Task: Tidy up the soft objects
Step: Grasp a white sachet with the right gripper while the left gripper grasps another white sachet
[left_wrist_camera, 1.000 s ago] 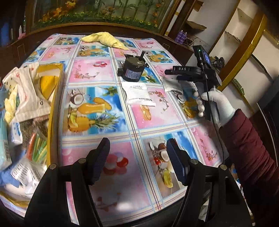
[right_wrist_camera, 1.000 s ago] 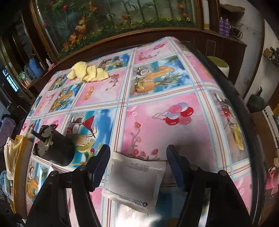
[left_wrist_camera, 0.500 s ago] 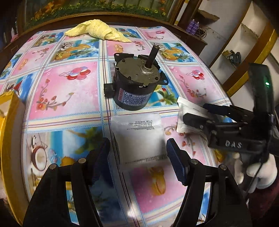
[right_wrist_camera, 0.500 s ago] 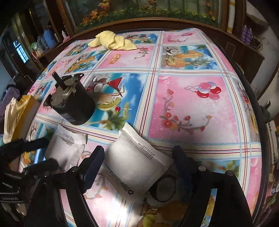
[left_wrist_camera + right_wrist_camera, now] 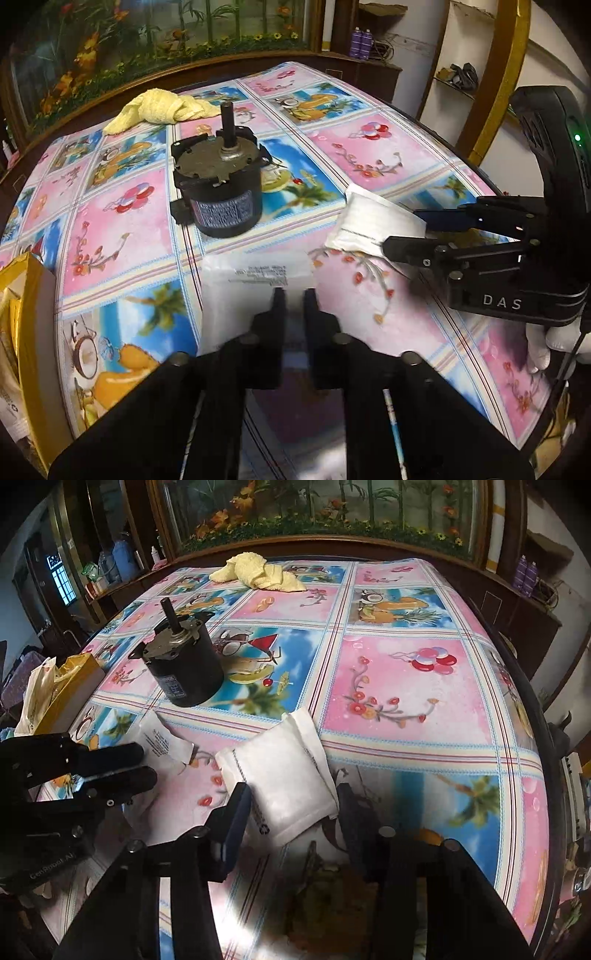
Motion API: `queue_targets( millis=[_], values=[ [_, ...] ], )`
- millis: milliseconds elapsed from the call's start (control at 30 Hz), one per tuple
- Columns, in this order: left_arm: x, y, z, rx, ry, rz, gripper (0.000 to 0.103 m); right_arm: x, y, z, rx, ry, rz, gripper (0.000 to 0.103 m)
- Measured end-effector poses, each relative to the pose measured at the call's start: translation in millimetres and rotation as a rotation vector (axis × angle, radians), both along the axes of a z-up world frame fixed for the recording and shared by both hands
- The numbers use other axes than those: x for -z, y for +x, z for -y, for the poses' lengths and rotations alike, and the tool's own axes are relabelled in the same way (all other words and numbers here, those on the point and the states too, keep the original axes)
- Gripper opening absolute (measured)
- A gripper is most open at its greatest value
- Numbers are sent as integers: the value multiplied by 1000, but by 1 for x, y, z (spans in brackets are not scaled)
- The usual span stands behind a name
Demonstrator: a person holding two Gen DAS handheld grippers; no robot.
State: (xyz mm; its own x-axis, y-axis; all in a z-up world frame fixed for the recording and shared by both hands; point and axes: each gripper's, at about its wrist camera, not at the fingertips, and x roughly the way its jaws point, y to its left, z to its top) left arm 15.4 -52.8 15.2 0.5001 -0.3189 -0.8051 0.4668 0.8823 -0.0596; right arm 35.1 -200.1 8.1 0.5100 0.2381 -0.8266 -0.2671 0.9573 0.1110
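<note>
Two white soft packets lie on the picture tablecloth. My left gripper is shut on the near edge of the flat printed packet; it also shows in the right wrist view with the left fingers pinching it. My right gripper is open around the puffy white packet, one finger on each side. In the left wrist view that packet lies between the right fingertips. A yellow towel lies at the table's far side.
A black electric motor with an upright shaft stands just behind both packets. A yellow box with bags and packets sits at the table's left edge. Dark wooden furniture and a flower mural surround the table.
My left gripper moved forward and shut on the printed packet. My right gripper moved forward so the puffy packet now sits between its open fingers.
</note>
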Motion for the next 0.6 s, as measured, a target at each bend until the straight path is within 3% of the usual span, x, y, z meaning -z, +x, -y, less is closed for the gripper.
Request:
queue_targets(
  millis=[100, 267, 333, 367, 400, 433, 600],
  values=[
    [-1, -15, -5, 17, -29, -28, 5, 0, -16, -7, -46, 2, -17, 42],
    [-9, -33, -44, -9, -210, -119, 5, -2, -46, -24, -208, 69, -122, 49],
    [-12, -37, -57, -26, -234, -111, 13, -7, -52, -23, -194, 77, -93, 51],
    [-13, -37, -61, -41, -222, -97, 23, -10, -53, -22, -184, 70, -66, 52],
    [-14, -38, -63, -57, -208, -89, 37, -14, -54, -22, -175, 62, -34, 58],
    [-14, -36, -66, -75, -201, -89, 42, -18, -54, -22, -173, 67, -14, 67],
    [-10, -10, -66, -110, -217, -92, 50, -13, -51, -39, -219, 63, -12, 70]
  ],
)
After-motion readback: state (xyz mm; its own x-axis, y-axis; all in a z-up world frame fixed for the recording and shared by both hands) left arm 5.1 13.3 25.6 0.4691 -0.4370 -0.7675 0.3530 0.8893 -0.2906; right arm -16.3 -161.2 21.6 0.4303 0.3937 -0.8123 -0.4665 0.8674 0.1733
